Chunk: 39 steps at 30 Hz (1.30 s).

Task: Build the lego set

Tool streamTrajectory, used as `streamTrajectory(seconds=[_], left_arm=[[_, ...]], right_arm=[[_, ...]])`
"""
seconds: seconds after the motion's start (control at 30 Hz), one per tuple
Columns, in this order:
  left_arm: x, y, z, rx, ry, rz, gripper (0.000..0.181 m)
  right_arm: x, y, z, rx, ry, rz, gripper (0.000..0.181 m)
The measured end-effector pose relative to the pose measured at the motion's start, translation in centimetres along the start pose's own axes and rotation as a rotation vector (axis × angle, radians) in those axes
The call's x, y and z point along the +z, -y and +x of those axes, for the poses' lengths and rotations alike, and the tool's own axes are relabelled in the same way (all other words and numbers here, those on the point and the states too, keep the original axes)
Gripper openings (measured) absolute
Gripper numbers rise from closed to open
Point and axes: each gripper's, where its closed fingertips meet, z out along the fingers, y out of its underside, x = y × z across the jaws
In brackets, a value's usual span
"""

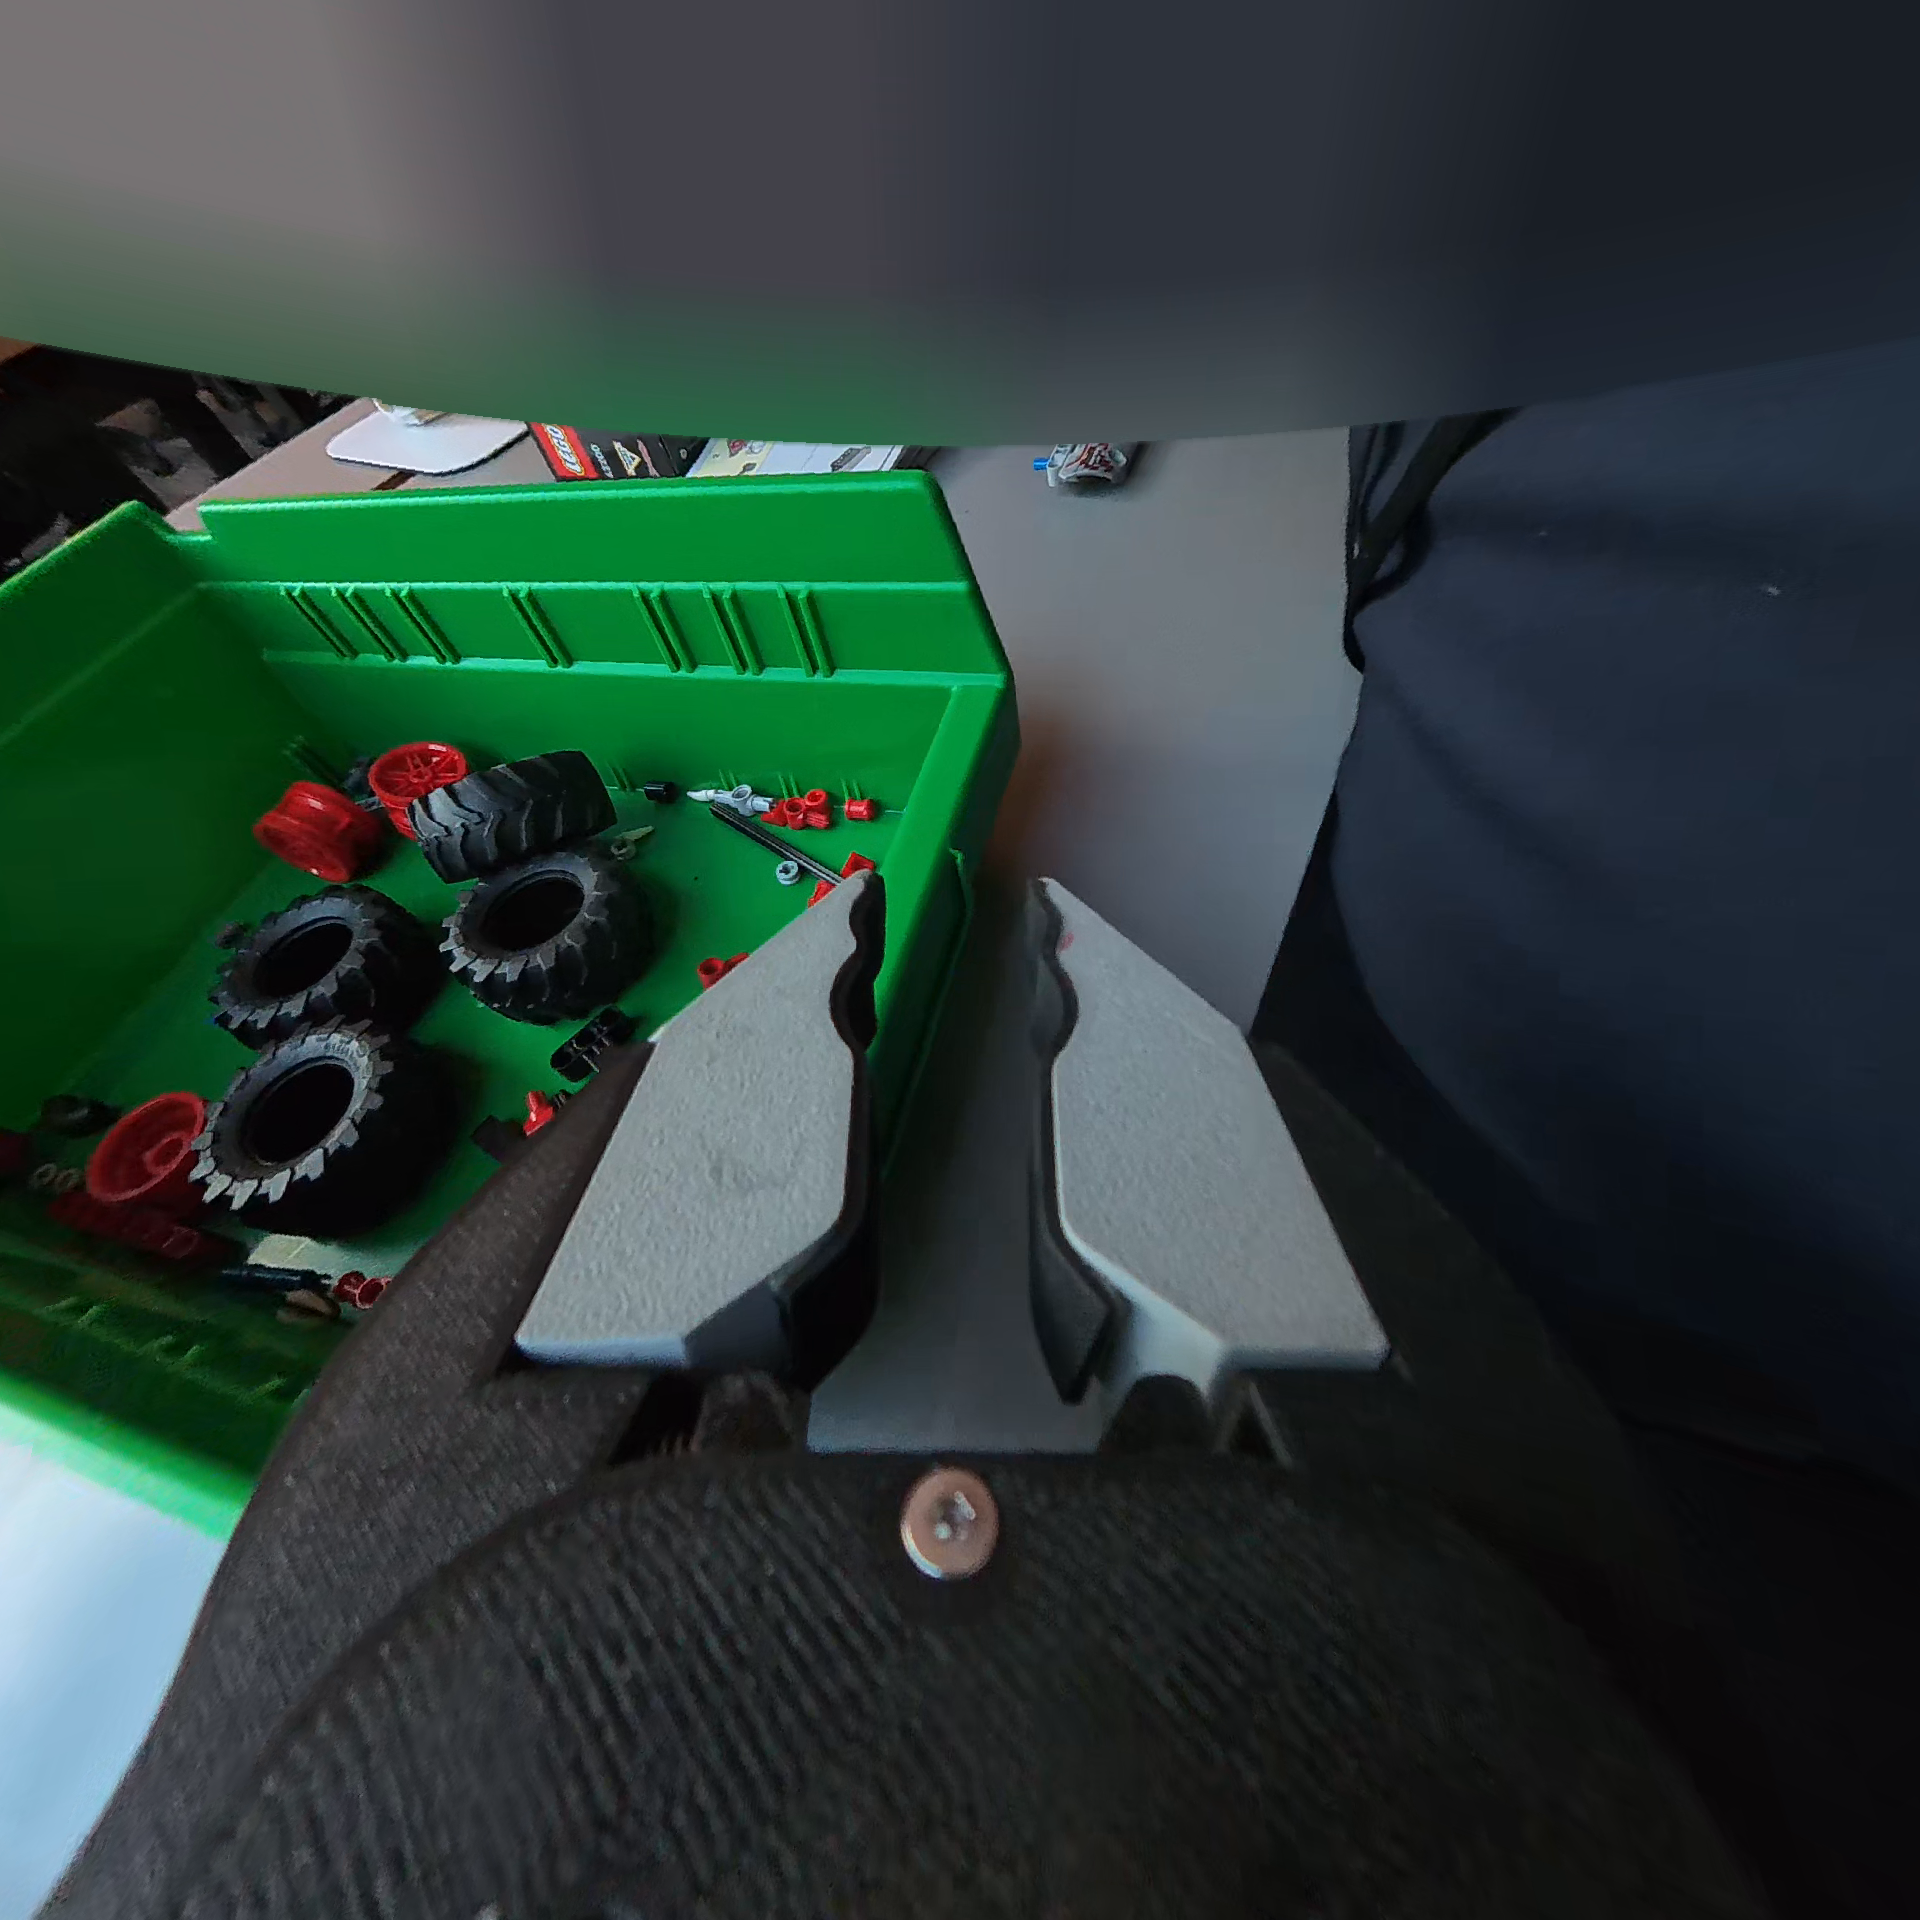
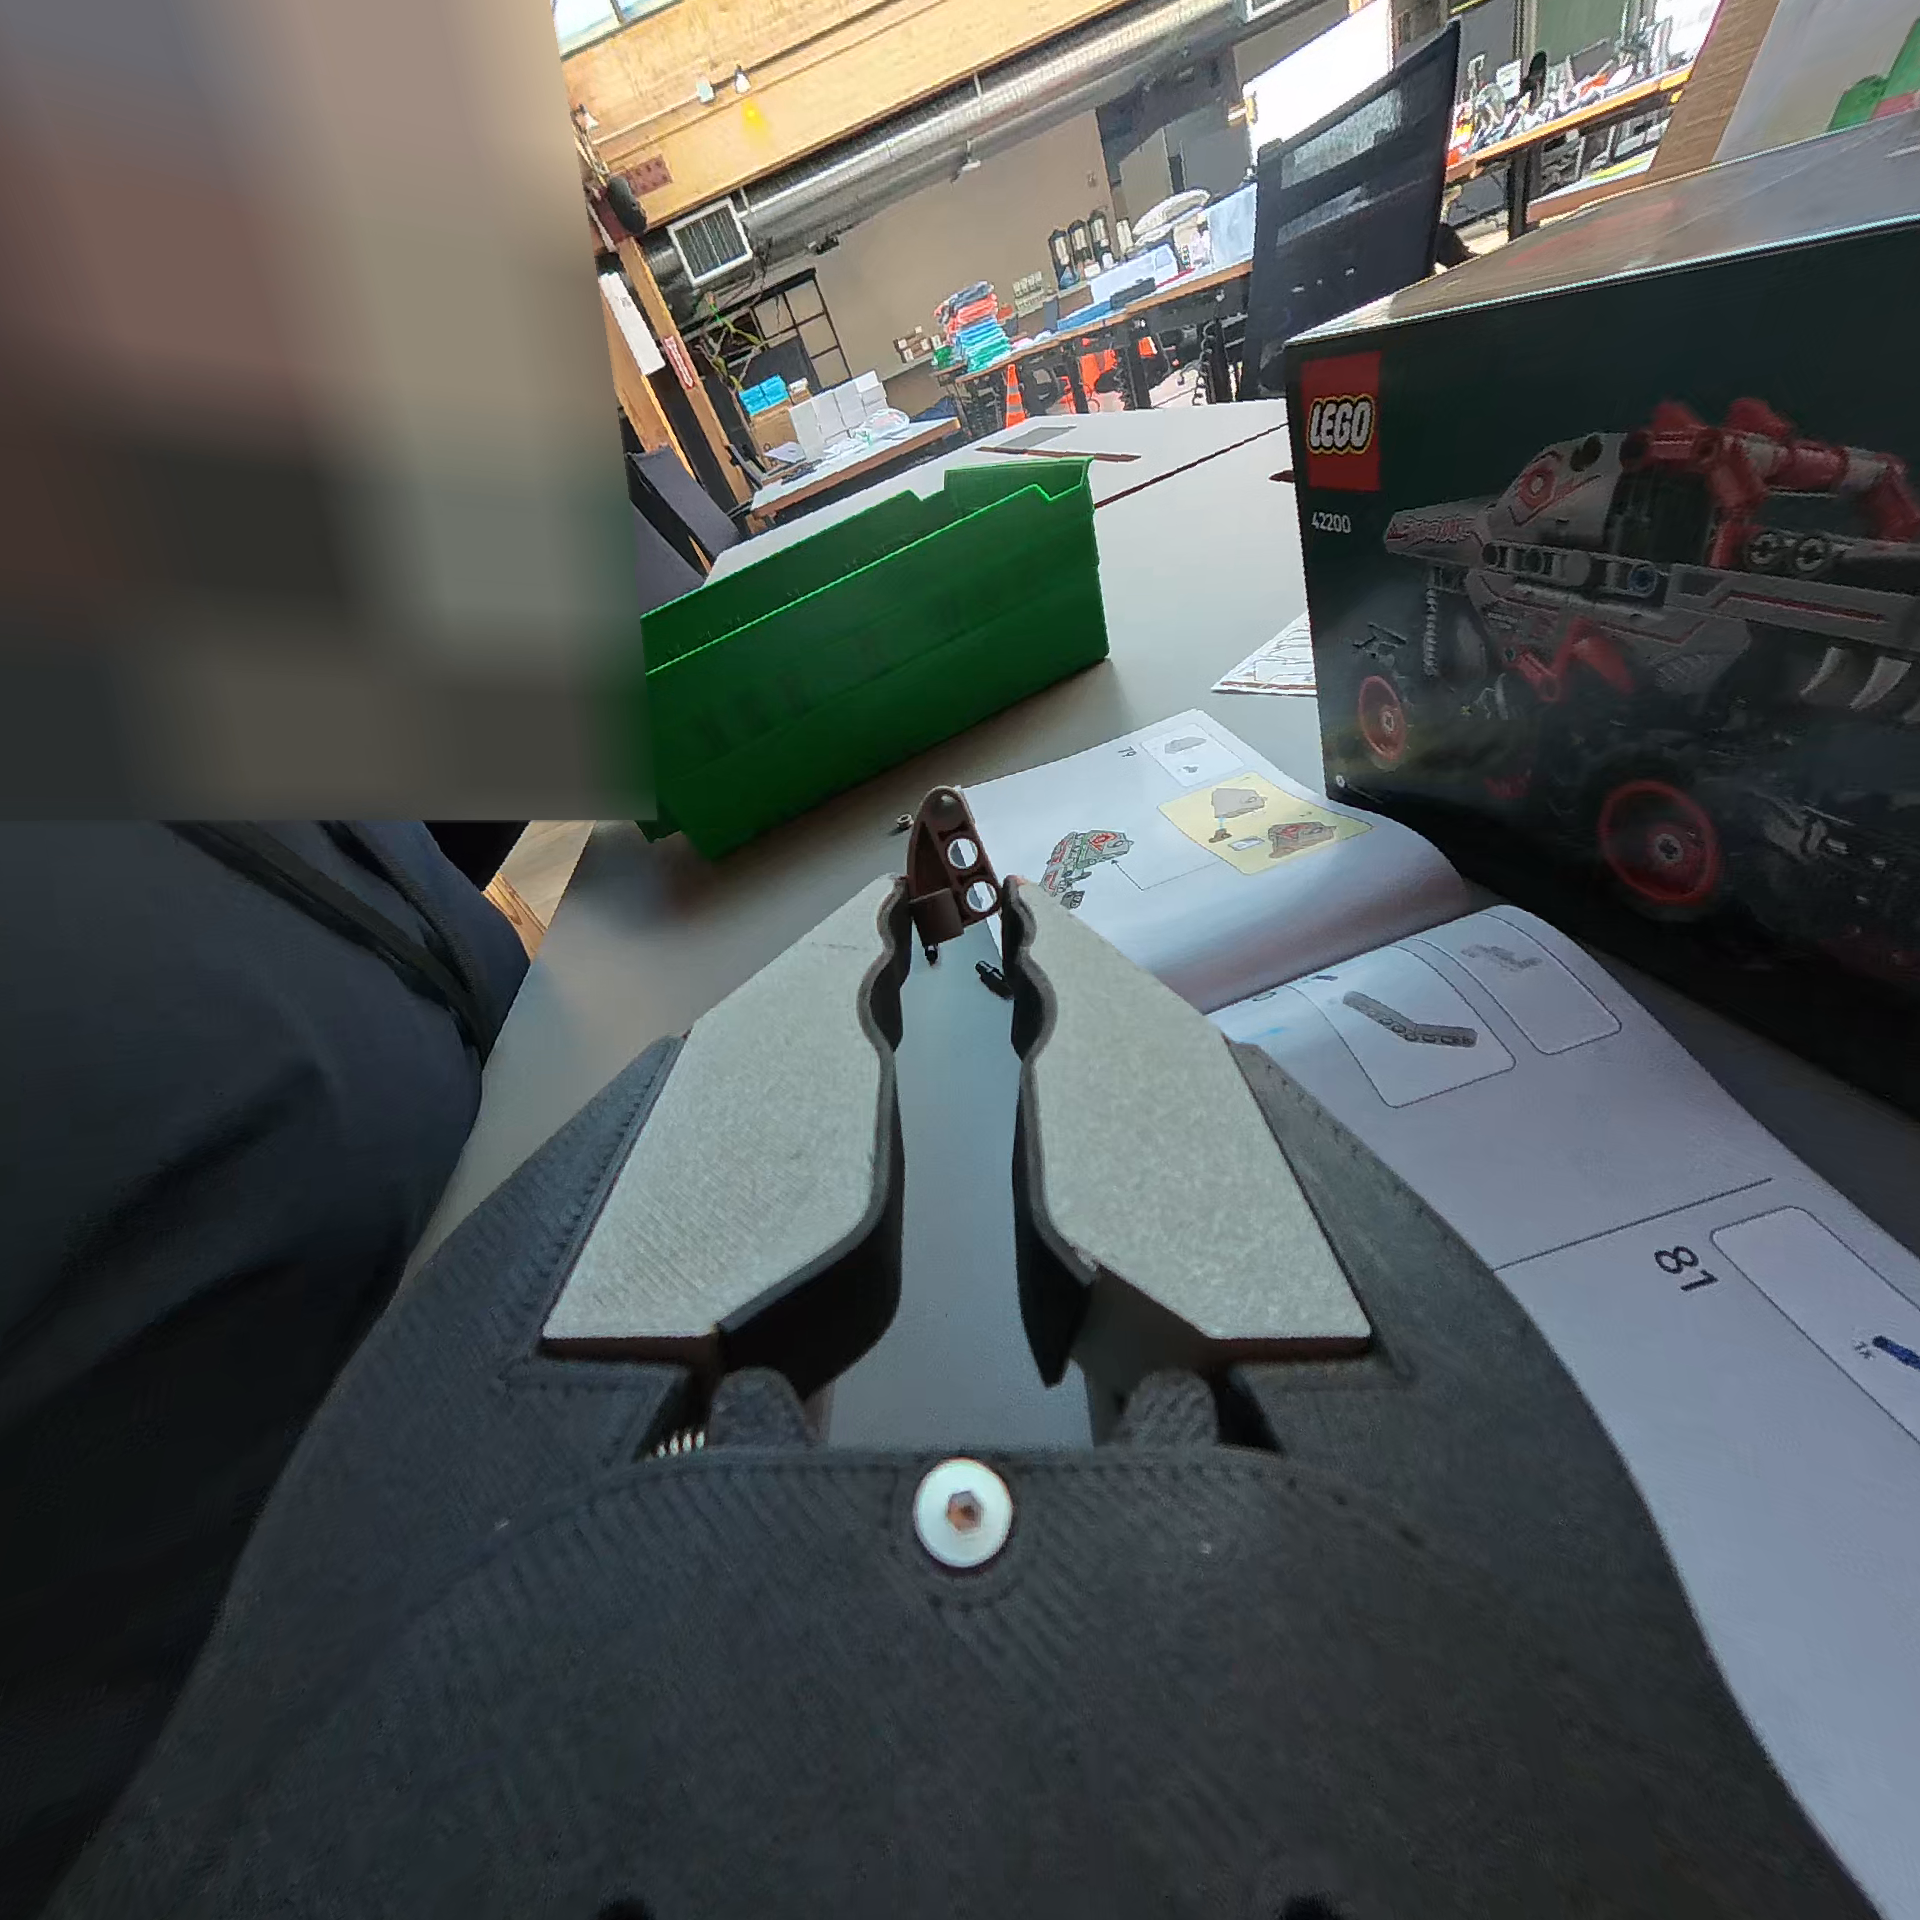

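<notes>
In the left wrist view a green bin (image 1: 623, 530) holds black tyres (image 1: 540, 925), red wheel hubs (image 1: 312, 831), and small red, grey and black pieces (image 1: 800, 810). My left gripper (image 1: 951, 894) is open and empty, hovering at the bin's right wall. In the right wrist view my right gripper (image 2: 951, 894) is shut on a small dark red-brown pointed lego piece with two holes (image 2: 951, 857), held above the open instruction booklet (image 2: 1195, 862). The green bin also shows in the right wrist view (image 2: 883, 634), beyond the gripper.
The lego set box (image 2: 1621, 623) stands at the right on the grey table (image 2: 1184, 540). A partly built model (image 1: 1086, 462) lies at the table's far side. A person's dark clothing (image 1: 1621, 883) fills the right of the left wrist view and shows in the right wrist view (image 2: 208, 1091). Across from one pair of fingers to the other is roughly 40 cm.
</notes>
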Motion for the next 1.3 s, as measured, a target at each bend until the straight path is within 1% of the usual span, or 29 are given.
streamTrajectory(seconds=[0.17,0.33,0.4,0.6,0.7,0.8,0.83,0.87,0.93,1.0,1.07,1.13,1.3], left_arm=[[-0.1,0.4,-0.2,-0.015,0.005,0.027,0.022],[0.6,-1.2,-0.7,0.013,0.056,-0.071,0.022],[0.5,-1.6,-0.9,0.013,0.070,-0.081,0.020],[0.1,-1.5,-3.2,-0.052,0.146,-0.061,0.016],[0.5,-1.5,-3.8,-0.073,0.143,-0.072,0.014],[1.4,-1.3,-3.4,-0.084,0.103,-0.086,0.014],[1.6,-1.1,-3.2,-0.080,0.097,-0.097,0.019],[1.9,-0.9,-3.0,-0.066,0.105,-0.108,0.031],[2.6,-1.1,-2.3,-0.034,0.100,-0.156,0.037],[3.5,-2.0,-1.6,-0.004,0.094,-0.231,0.031],[4.1,-2.0,-2.5,0.037,0.176,-0.258,0.020],[4.7,-2.0,-2.9,0.028,0.197,-0.290,0.022],[6.5,-1.6,-4.7,0.007,0.240,-0.301,0.022]], right_arm=[[0.0,0.0,-0.2,-0.009,0.007,-0.001,0.013],[0.2,-0.2,-0.5,-0.017,0.022,-0.011,0.013],[0.2,-0.2,-0.6,-0.018,0.028,-0.012,0.013],[0.3,-0.2,-0.7,-0.017,0.038,-0.017,0.013],[0.4,-0.4,-0.4,0.003,0.032,-0.030,0.013],[0.5,-0.4,-0.3,0.028,0.026,-0.031,0.013],[0.5,-0.4,-0.3,0.040,0.029,-0.030,0.013],[0.5,-0.5,-0.3,0.052,0.030,-0.030,0.013],[0.5,-0.6,-0.3,0.074,0.040,-0.035,0.012],[0.7,-0.8,-0.5,0.096,0.052,-0.044,0.013],[0.9,-1.0,-0.8,0.118,0.069,-0.053,0.013],[1.2,-1.1,-1.3,0.136,0.096,-0.055,0.013],[1.7,-1.5,-2.4,0.159,0.139,-0.066,0.012]])
